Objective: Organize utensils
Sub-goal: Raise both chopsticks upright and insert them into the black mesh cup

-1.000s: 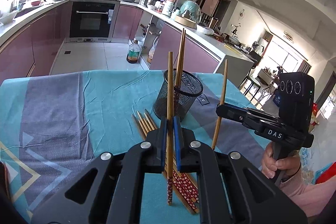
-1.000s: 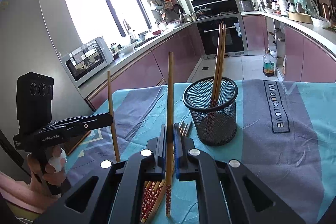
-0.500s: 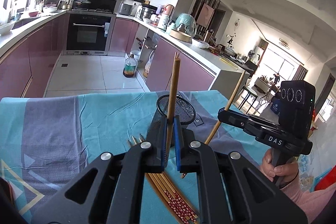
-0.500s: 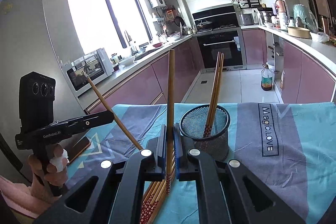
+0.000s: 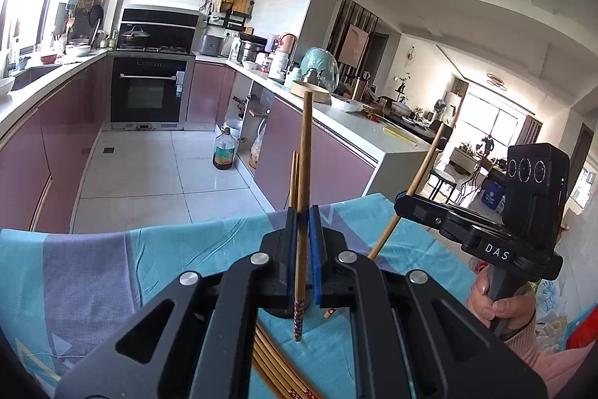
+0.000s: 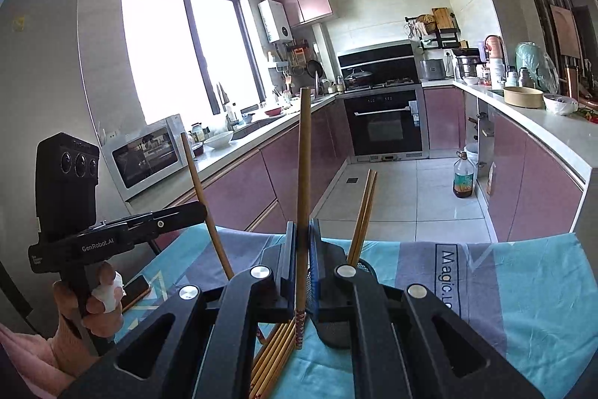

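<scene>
Left gripper (image 5: 303, 212): clamped on an upright chopstick (image 5: 304, 174).
Right gripper (image 6: 302, 227): clamped on another chopstick (image 6: 303, 174).
Mesh holder (image 6: 336, 328): two chopsticks inside.
Tablecloth (image 6: 523, 287): loose chopsticks (image 6: 274, 350).

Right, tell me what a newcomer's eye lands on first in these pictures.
Two upright chopsticks, one clamped in each shut gripper: the left gripper pinches one chopstick, the right gripper another chopstick. Behind the right gripper's jaws a black mesh holder already has a pair standing in it, and loose chopsticks lie on the teal tablecloth below.
</scene>
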### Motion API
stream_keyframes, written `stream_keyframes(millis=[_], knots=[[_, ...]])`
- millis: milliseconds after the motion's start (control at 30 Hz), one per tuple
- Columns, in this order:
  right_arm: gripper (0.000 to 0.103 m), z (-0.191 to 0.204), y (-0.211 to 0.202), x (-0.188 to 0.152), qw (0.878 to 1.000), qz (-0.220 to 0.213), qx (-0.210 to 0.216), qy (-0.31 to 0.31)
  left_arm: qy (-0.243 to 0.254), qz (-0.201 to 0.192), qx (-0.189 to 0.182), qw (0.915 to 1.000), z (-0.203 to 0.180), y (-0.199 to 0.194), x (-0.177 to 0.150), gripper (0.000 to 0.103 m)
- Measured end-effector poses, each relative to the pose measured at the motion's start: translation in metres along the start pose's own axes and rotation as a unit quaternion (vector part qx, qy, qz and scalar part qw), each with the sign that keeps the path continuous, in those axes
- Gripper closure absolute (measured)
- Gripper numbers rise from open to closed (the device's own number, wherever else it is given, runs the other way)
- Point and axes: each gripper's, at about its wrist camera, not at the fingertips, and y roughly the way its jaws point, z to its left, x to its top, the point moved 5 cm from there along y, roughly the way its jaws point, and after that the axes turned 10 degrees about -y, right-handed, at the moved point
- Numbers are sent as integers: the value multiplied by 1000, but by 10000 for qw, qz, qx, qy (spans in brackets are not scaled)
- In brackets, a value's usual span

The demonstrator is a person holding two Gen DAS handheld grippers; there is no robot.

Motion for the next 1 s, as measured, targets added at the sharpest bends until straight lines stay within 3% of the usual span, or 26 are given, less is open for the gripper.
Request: stream_keyframes(millis=[500,800,1000], knots=[[98,-26,15,19,9993,-162,-324,45,212,-427,34,9989,-20,12,42,96],[98,-31,47,2,9988,317,-368,84,188,79,169,9996,-11,39,25,97],[98,-30,70,-15,9958,886,-218,77,262,573,120,9979,-3,53,11,97]])
